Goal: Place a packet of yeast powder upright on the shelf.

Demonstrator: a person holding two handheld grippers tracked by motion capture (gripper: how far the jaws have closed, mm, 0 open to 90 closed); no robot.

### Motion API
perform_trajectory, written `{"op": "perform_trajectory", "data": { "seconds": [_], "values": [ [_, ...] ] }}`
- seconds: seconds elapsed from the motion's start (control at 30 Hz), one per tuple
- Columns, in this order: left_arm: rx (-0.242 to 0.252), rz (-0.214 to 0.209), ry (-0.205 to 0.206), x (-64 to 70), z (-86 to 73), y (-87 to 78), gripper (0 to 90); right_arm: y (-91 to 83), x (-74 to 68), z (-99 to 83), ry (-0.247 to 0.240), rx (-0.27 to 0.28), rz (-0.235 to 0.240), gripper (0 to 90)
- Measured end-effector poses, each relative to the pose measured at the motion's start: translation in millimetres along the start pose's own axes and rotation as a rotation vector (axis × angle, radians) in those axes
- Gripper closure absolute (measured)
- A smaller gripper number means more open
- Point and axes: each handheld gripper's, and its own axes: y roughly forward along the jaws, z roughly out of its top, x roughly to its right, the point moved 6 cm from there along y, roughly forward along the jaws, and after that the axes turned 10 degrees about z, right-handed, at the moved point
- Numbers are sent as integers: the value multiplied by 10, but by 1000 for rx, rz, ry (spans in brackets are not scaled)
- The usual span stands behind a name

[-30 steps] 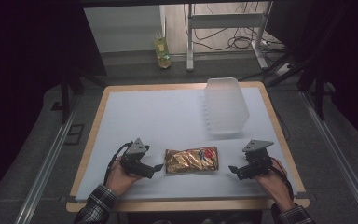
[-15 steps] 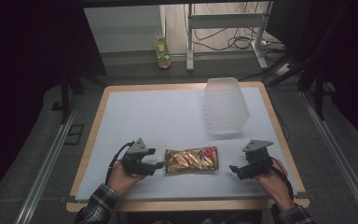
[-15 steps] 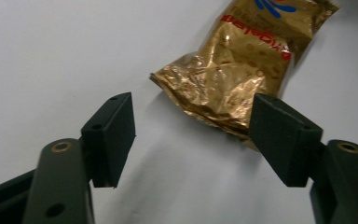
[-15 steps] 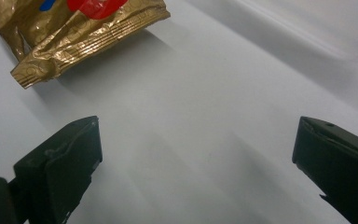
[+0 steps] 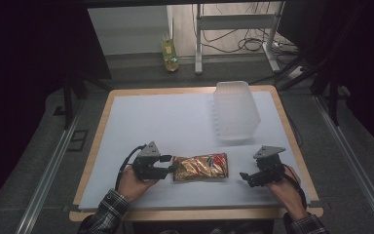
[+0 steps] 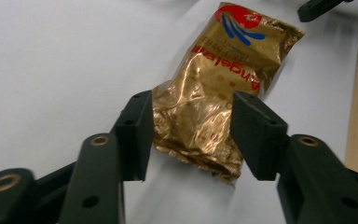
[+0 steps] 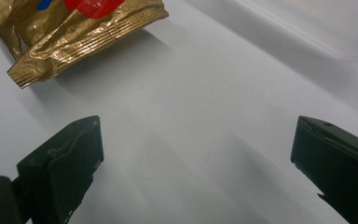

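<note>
left tongs (image 5: 171,165): jaws parted, one on each side of the crimped near end of the gold snack packet (image 5: 200,166); the left gripper view shows both jaws close against the foil, but contact cannot be confirmed. the packet lies flat on the white worktop (image 5: 165,122), extending from the left tongs toward the right tongs (image 5: 245,176). right tongs: released, jaws wide apart over bare worktop, near the packet's far end but clear of it. a clear plastic container (image 5: 235,111) stands beyond the right tongs.
</note>
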Motion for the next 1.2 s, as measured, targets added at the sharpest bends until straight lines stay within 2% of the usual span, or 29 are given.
{"op": "perform_trajectory", "data": {
  "seconds": [0.2, 0.3, 0.53, 0.67, 0.83, 0.87, 1.07, 1.2],
  "values": [
    [12, 7, 24, 42, 53, 54, 631, 0, -9, 9, -4, 3, -1, 25],
    [15, 5, 18, 44, 59, 90, 699, 2, -11, 9, -7, -1, -2, 25],
    [3, 24, 34, 63, 90, 224, 894, 10, -17, 11, -8, -5, -3, 26],
    [-19, 24, 51, 89, 64, 318, 894, 14, -23, 11, -13, -5, 0, 27],
    [-36, 4, 50, 96, 8, 405, 895, 21, -23, 14, -17, 0, 1, 27],
    [-42, 14, 56, 93, -14, 423, 895, 24, -26, 16, -16, 2, 1, 27],
    [-68, 24, 57, 81, -67, 404, 899, 29, -36, 20, -25, -2, 11, 27],
    [-62, 21, 57, 81, -115, 366, 900, 11, -43, 22, -17, 4, 16, 27]
  ]
}}
